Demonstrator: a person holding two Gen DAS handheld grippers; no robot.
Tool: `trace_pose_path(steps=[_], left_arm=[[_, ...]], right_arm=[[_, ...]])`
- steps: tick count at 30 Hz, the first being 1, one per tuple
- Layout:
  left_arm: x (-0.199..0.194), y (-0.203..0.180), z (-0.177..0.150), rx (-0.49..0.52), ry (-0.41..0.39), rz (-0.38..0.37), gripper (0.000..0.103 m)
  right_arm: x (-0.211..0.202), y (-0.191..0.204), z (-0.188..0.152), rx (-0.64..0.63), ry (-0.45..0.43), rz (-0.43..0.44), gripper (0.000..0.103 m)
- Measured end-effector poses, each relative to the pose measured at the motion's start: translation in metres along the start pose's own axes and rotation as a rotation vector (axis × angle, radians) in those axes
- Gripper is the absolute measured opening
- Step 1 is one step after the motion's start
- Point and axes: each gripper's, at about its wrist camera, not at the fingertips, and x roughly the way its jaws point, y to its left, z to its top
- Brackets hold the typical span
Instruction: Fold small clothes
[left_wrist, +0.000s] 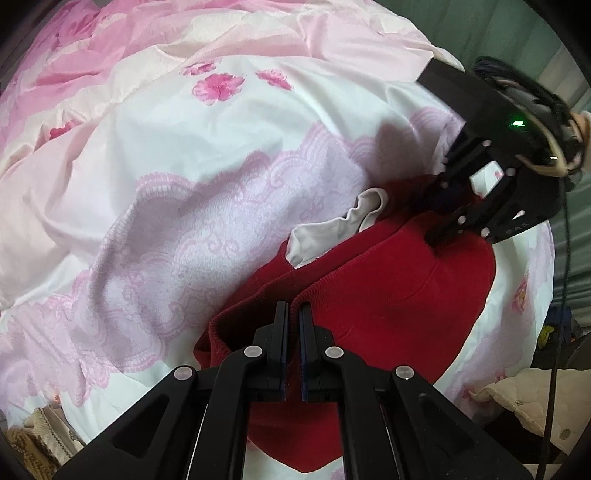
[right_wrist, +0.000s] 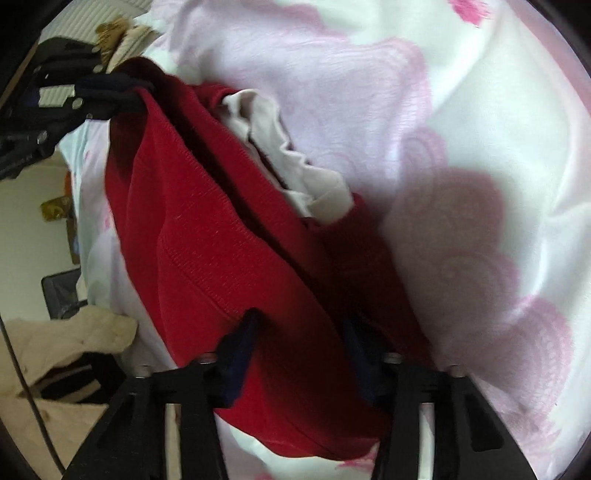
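The red knitted garment (left_wrist: 388, 295) is lying on the flowered pink-and-white bed cover (left_wrist: 221, 155), with a pale lining piece (left_wrist: 332, 229) bunching out at its far edge. The left tool (left_wrist: 291, 314) is pinching the garment's ribbed hem, its fingers pressed together on the fabric. The right tool (right_wrist: 299, 325) is straddling a thick red fold at the garment's opposite end; its fingers are standing a little apart, and whether they are truly gripping I cannot tell. The risks, as I judge them: that fold is slipping free under tension, or the lining is staying bunched inside the fold
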Motion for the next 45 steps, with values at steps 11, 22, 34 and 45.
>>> trace_pose_path(steps=[11, 22, 34, 45], left_arm=[[-0.007, 0.012, 0.008, -0.024, -0.031, 0.02, 0.007], [0.043, 0.03, 0.018, -0.16, 0.012, 0.049, 0.007], [0.037, 0.018, 0.012, -0.207, 0.0, 0.07, 0.011], [-0.041, 0.017, -0.006, -0.294, -0.225, 0.11, 0.075]], right_arm=[[-0.065, 0.028, -0.026, -0.042, -0.219, -0.179, 0.01], [-0.011, 0.002, 0.001, 0.005, -0.126, -0.376, 0.018], [-0.08, 0.028, -0.071, 0.382, -0.377, -0.5, 0.052], [-0.019, 0.1, -0.102, 0.648, -0.429, -0.265, 0.052]])
